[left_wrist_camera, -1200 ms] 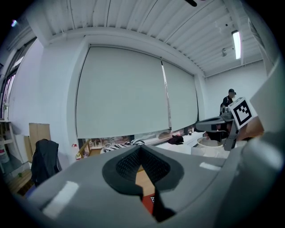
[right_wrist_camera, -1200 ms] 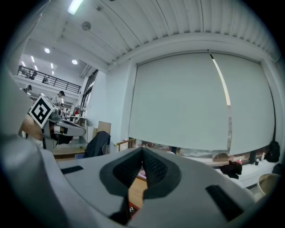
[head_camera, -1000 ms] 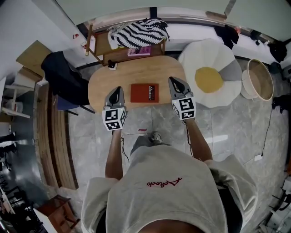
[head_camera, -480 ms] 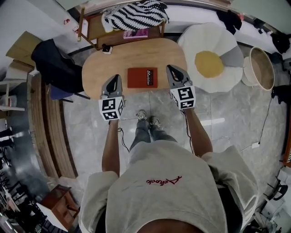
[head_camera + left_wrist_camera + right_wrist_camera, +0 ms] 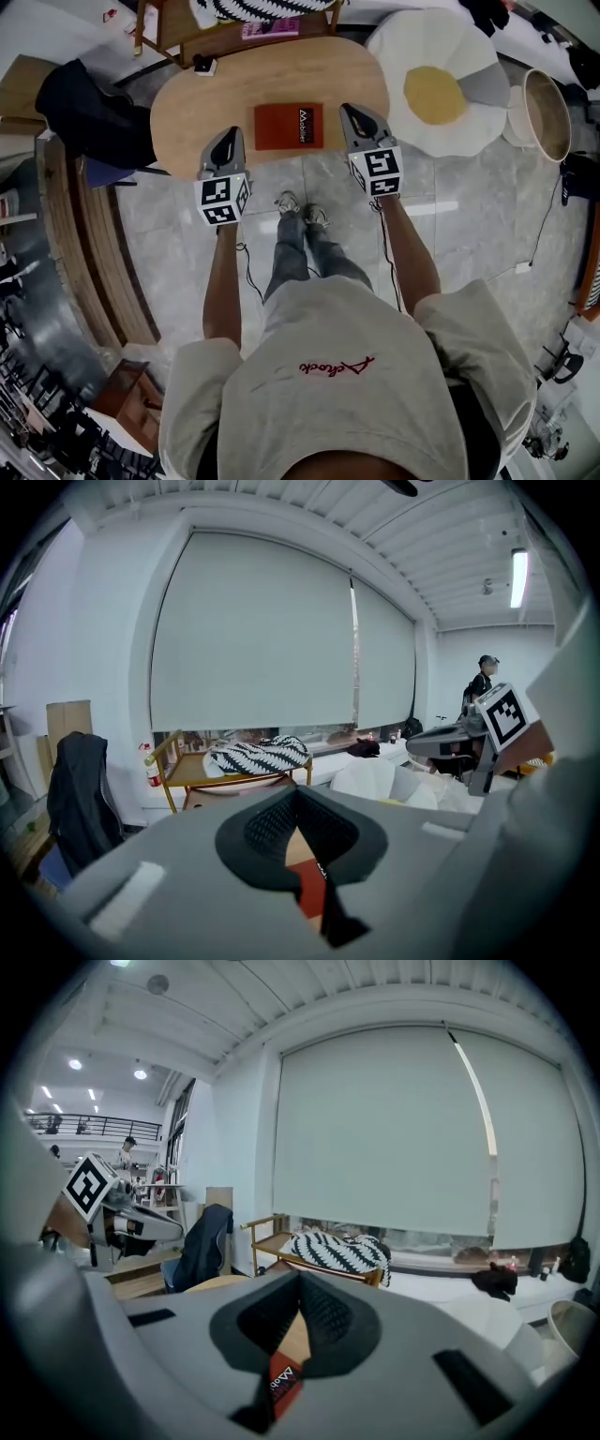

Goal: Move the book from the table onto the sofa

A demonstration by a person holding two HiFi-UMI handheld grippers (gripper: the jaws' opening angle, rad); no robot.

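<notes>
Two grippers, one book and one table are the count that matters here. One red book (image 5: pixel 289 126) with white print on its cover lies flat on the oval wooden table (image 5: pixel 187 103), close to the table's near edge and about midway along it.

The left gripper (image 5: pixel 231 137) hangs at that near edge on the book's left. The right gripper (image 5: pixel 350 111) hangs at the same edge on the book's right. The book lies between the two, apart from both.

Each gripper has its jaws pressed together with nothing in them. In each gripper view the book shows only as a red sliver below the closed tips, out ahead on the table. Whether either tip rests on the tabletop I cannot tell from where the views look.

Beyond the table's far edge stands one wooden rack (image 5: pixel 173 28) with one black-and-white striped throw (image 5: pixel 262 7) on it. To the table's right sits one fried-egg cushion (image 5: pixel 441 89), and farther off on that side one round basket (image 5: pixel 548 112). To the table's left, one dark jacket (image 5: pixel 89 117) is draped over a chair.
</notes>
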